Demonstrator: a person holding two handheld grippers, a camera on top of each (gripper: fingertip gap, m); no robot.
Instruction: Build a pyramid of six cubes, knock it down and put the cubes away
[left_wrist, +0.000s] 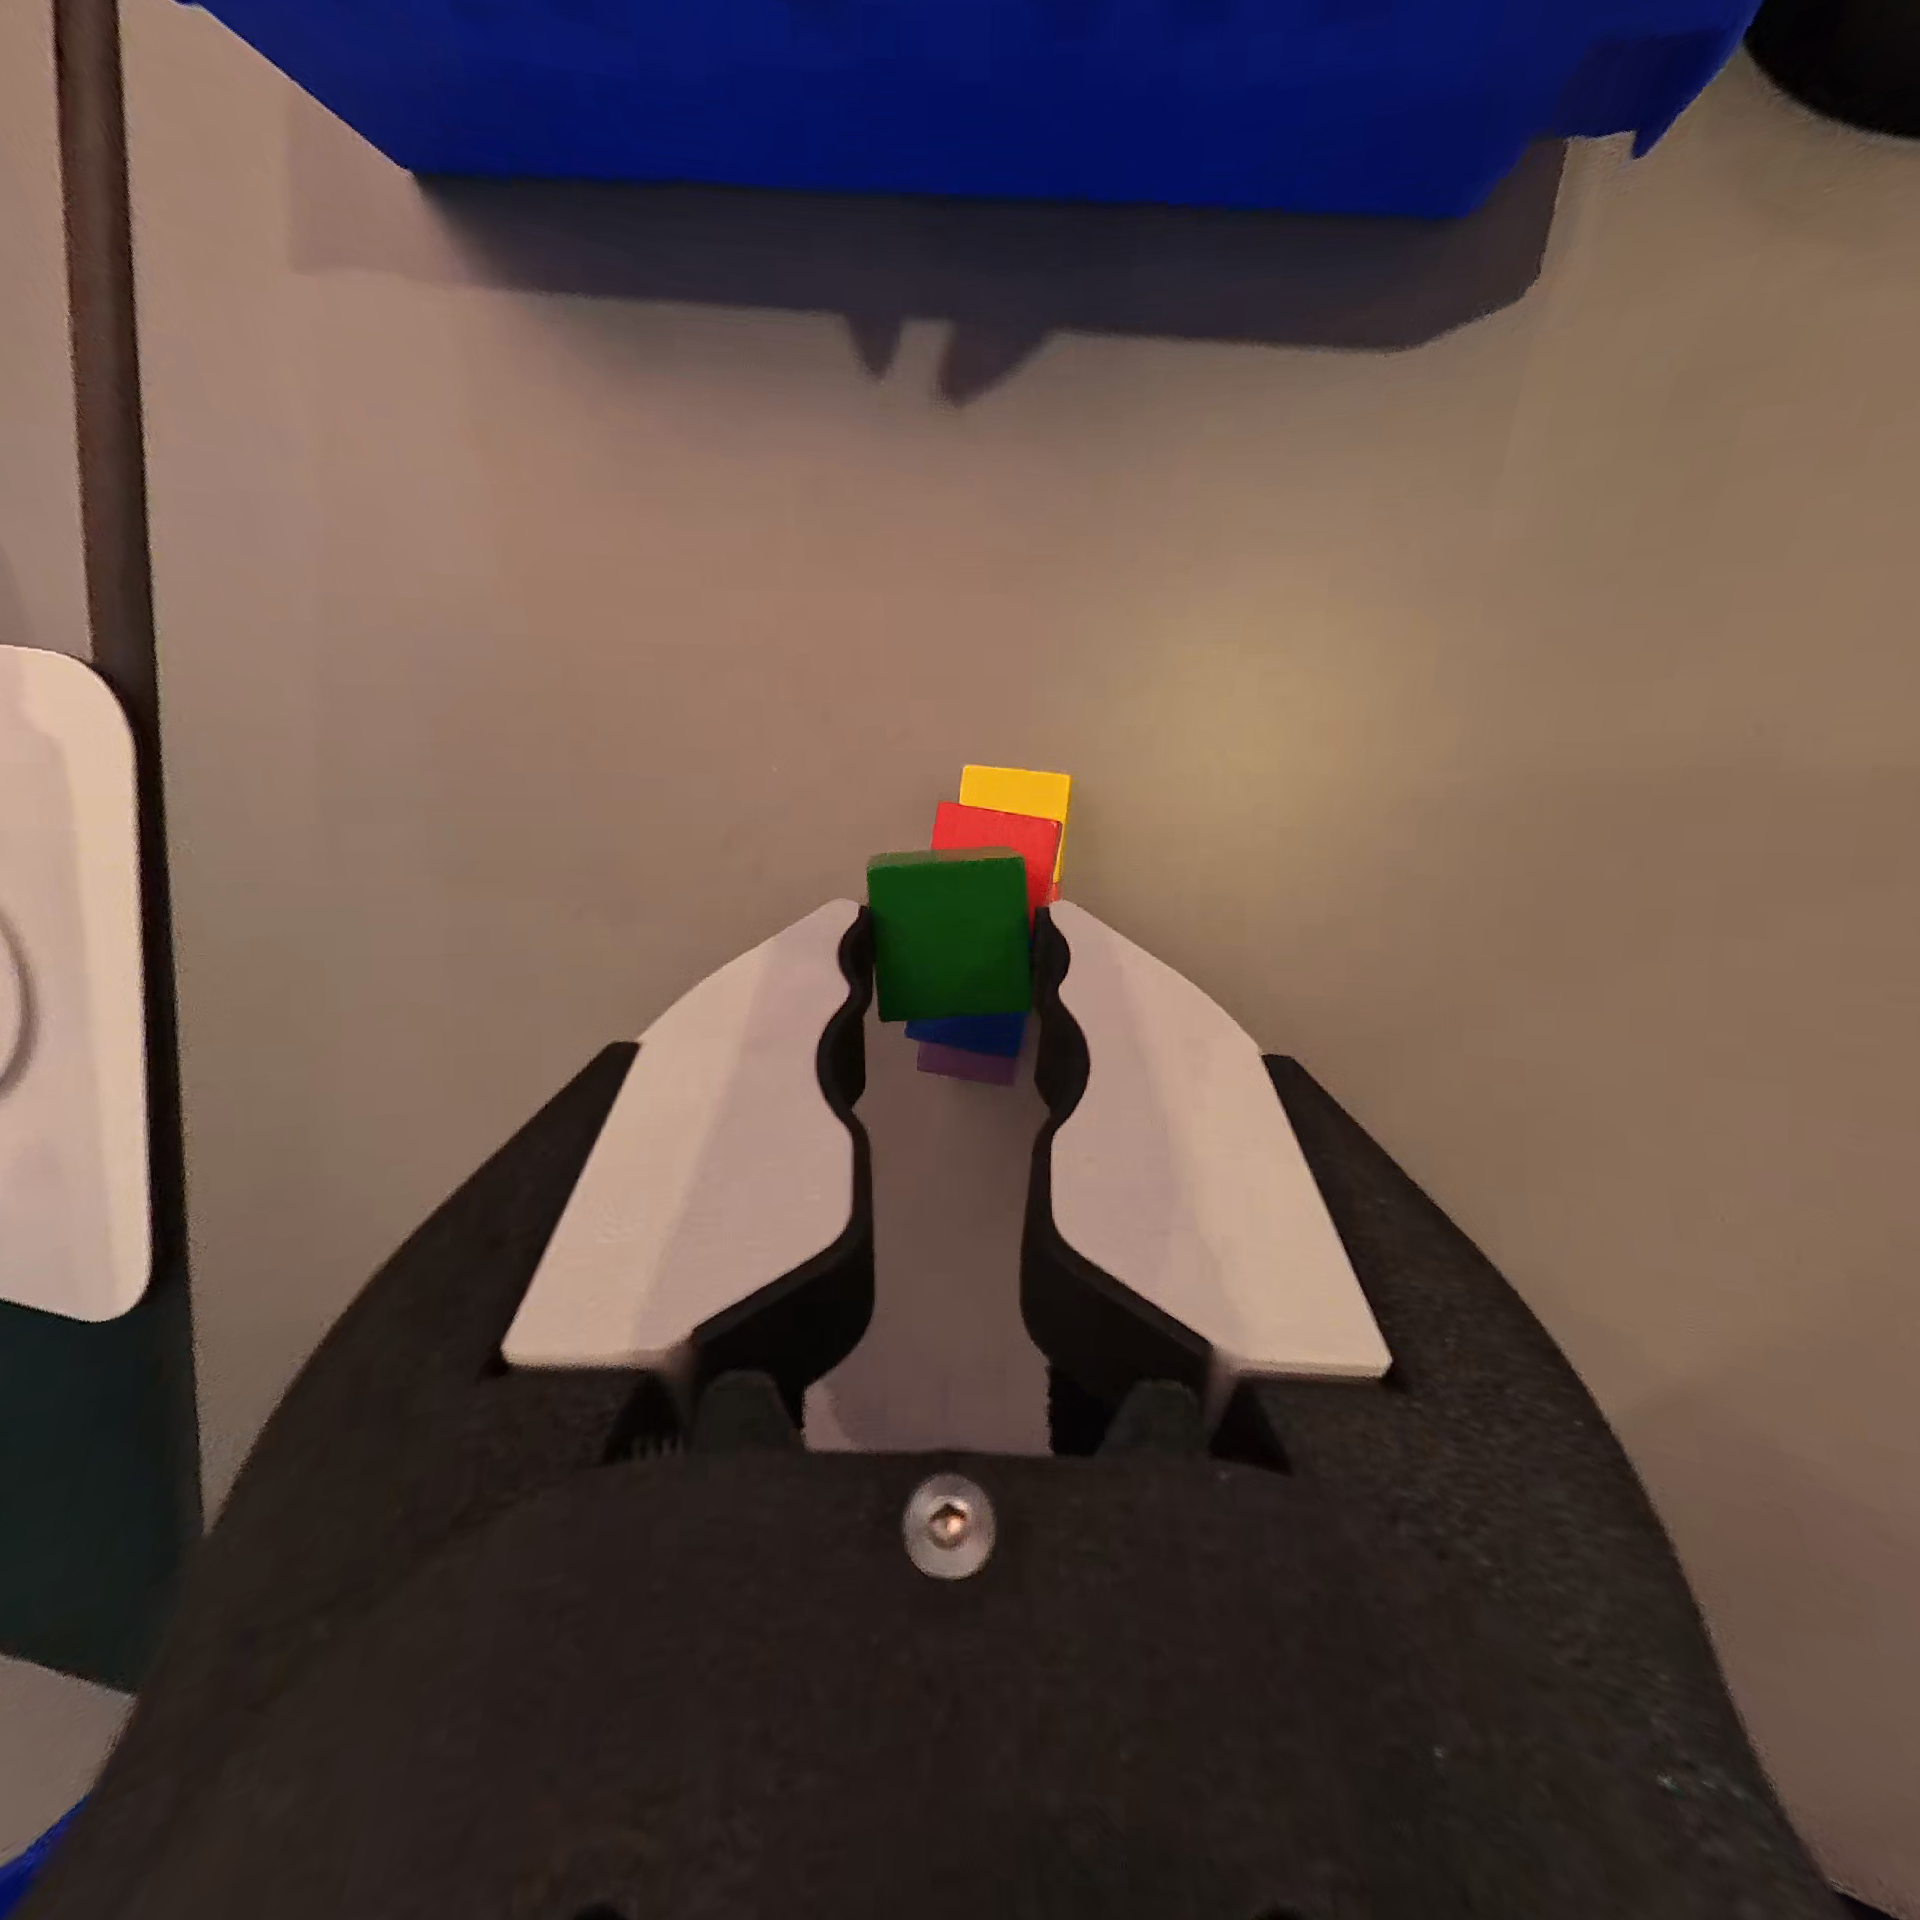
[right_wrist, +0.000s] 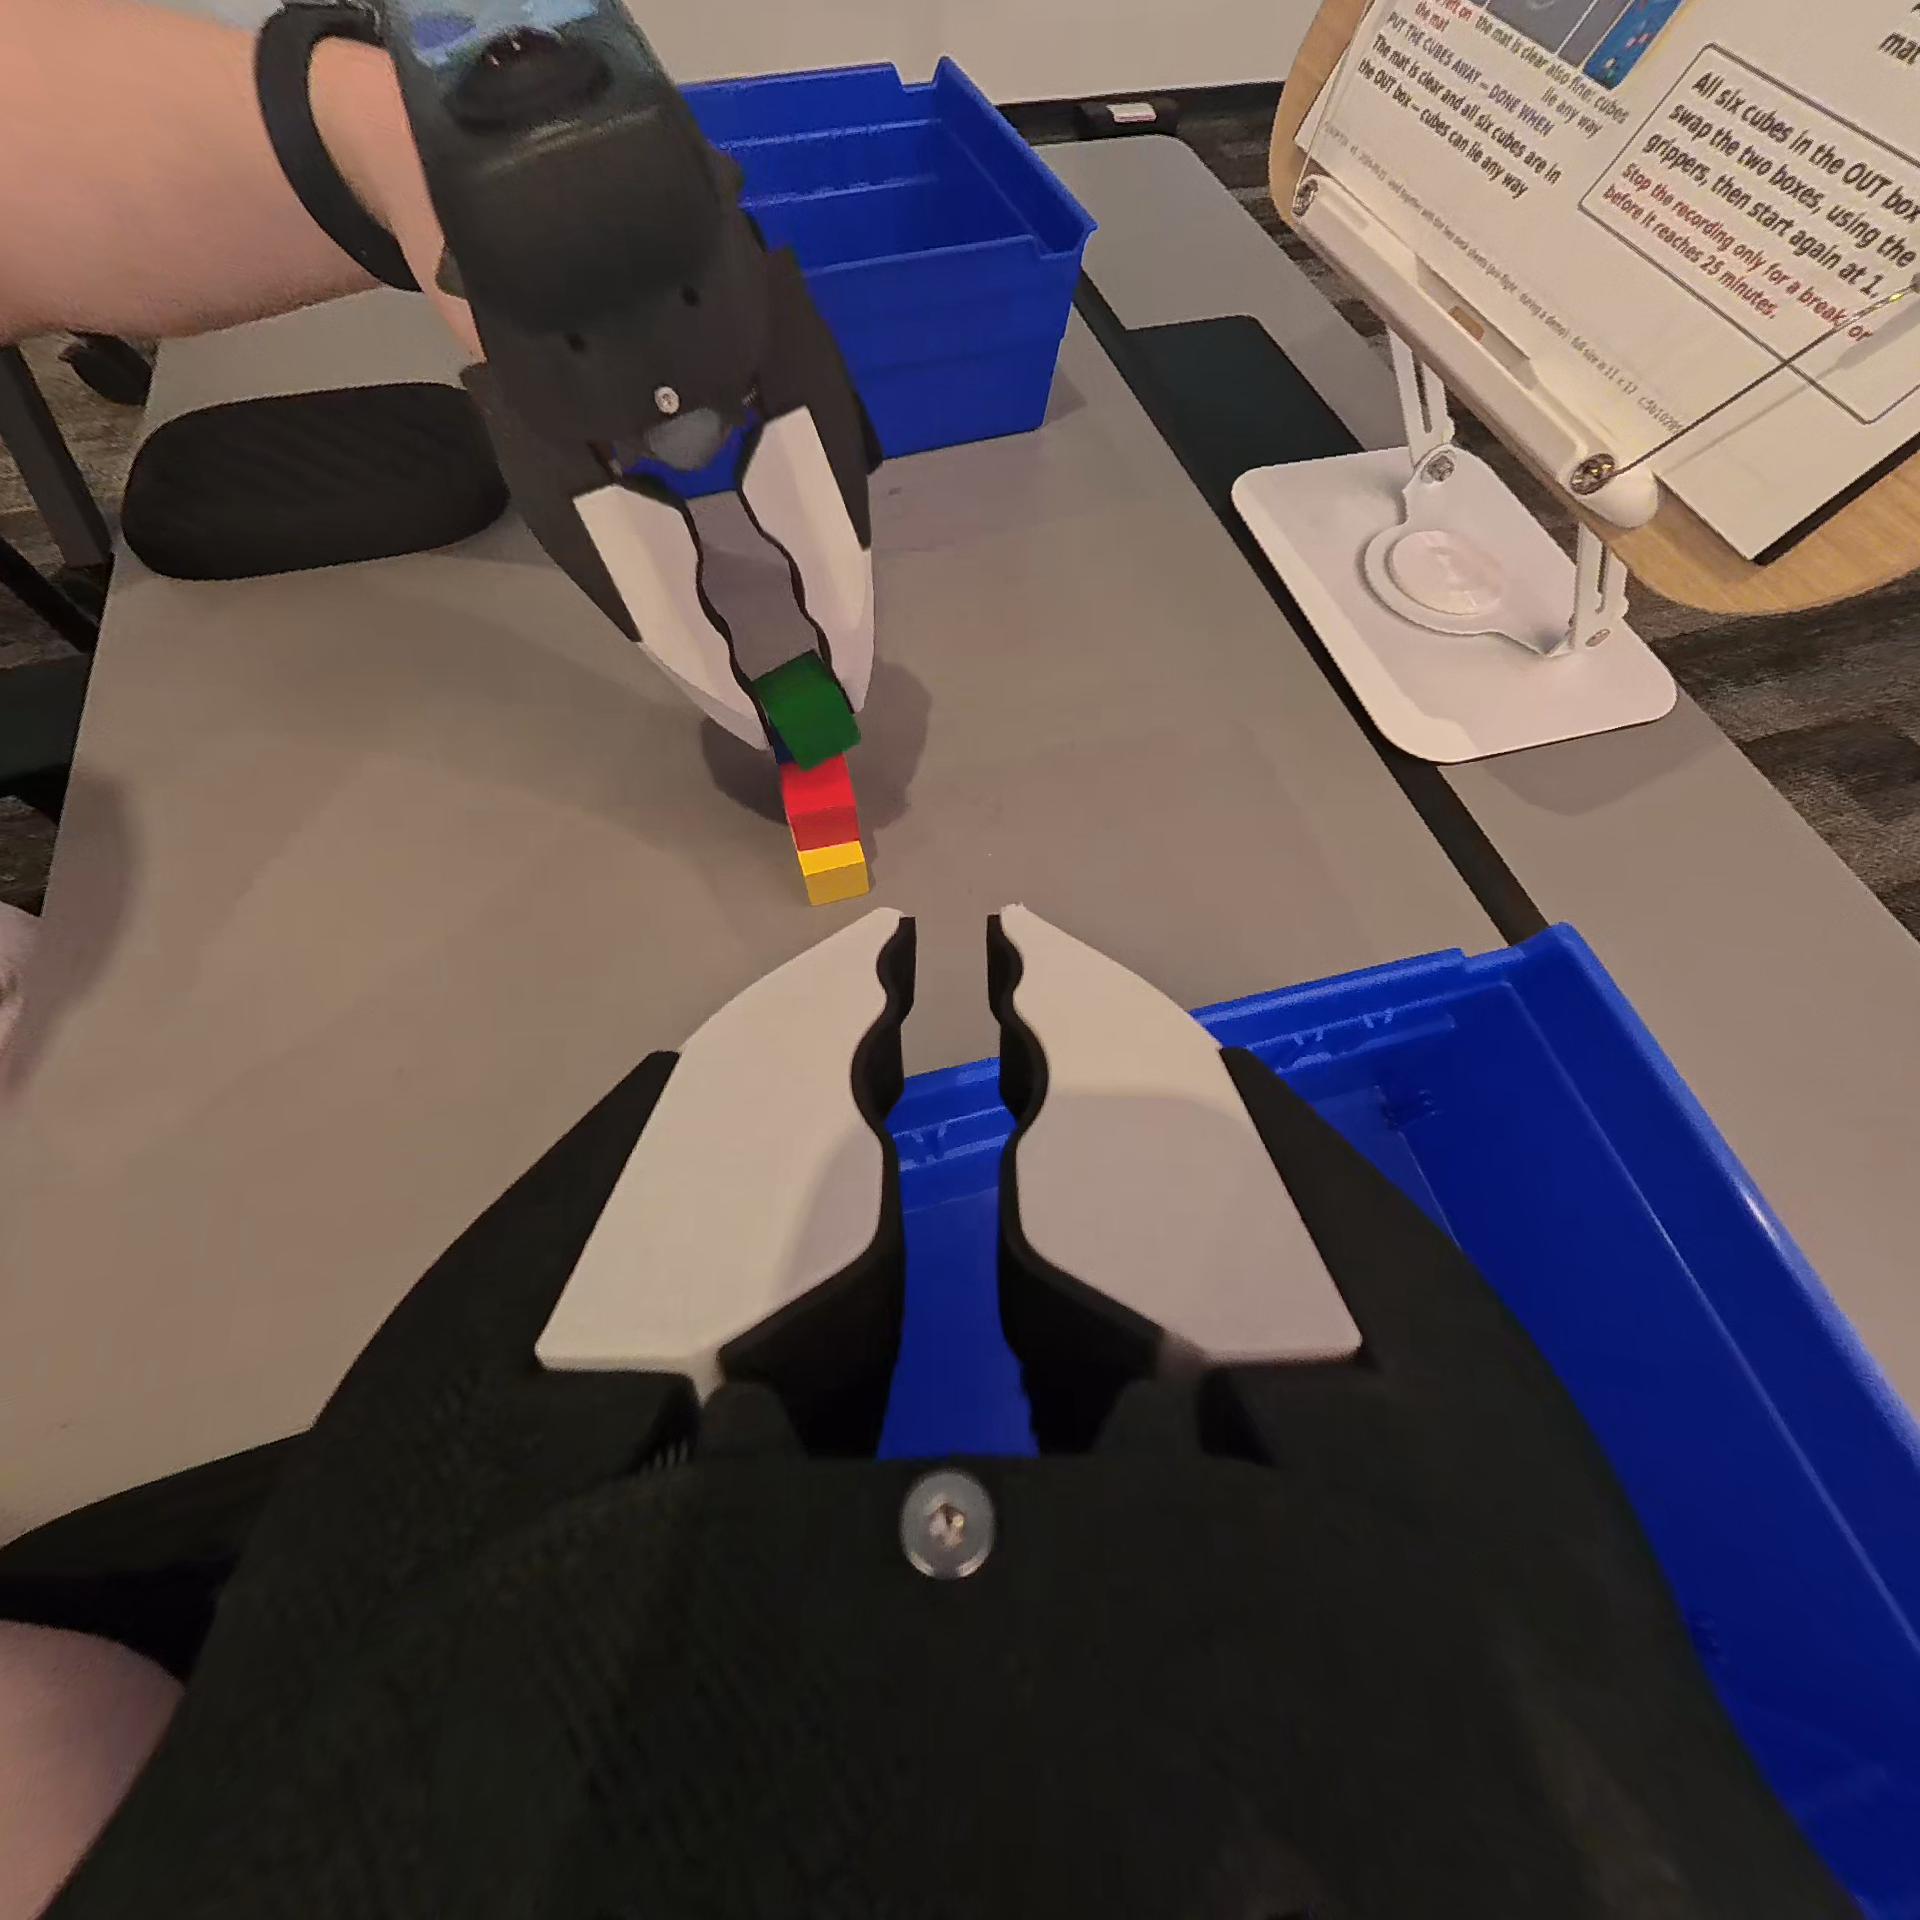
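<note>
Left claw (left_wrist: 951, 940) is pinching the green cube (left_wrist: 948, 935), hovering over the cube row (right_wrist: 826, 831) to stack; right claw (right_wrist: 951, 925), slightly spread, is waiting nearby.

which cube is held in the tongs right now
The green cube, clamped between the left tongs above the row. The red, yellow, blue and purple cubes are not gripped.

Glossy plastic bin (right_wrist: 935, 239); matt grey table (right_wrist: 416, 935); smooth painted cubes (right_wrist: 826, 821).
</note>
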